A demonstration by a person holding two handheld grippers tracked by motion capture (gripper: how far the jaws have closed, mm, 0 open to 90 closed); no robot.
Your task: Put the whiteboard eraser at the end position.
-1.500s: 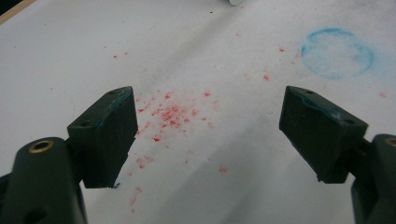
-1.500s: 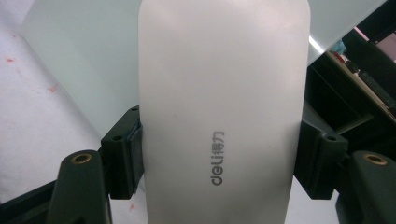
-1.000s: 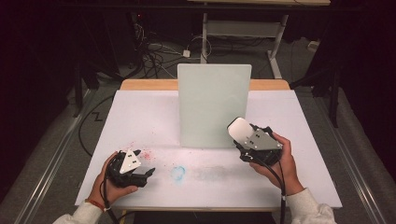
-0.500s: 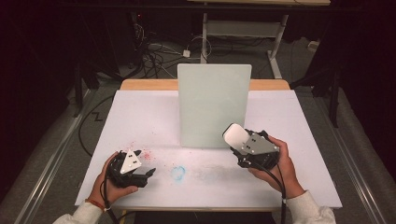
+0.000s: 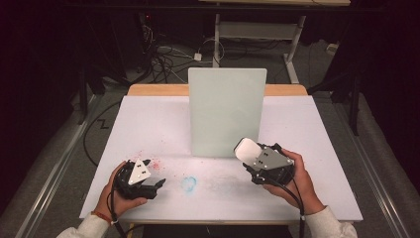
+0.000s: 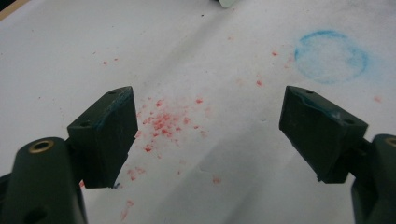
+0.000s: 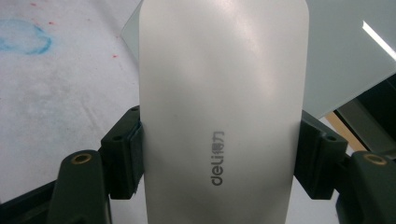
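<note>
While both rest low over the surface [image 5: 148,119]:
Left tongs [image 6: 205,135]: gaping wide, empty (red specks beneath).
Right tongs [image 7: 219,154]: clamped on white eraser [image 7: 224,102].

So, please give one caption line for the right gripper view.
Right claw shut on a white "deli" eraser, before the upright board.

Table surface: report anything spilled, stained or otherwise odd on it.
Red specks are scattered over the white table cover beneath the open left gripper, and a smudged blue ring lies beside them toward the table's middle. Both look like leftover residue rather than damage.
</note>
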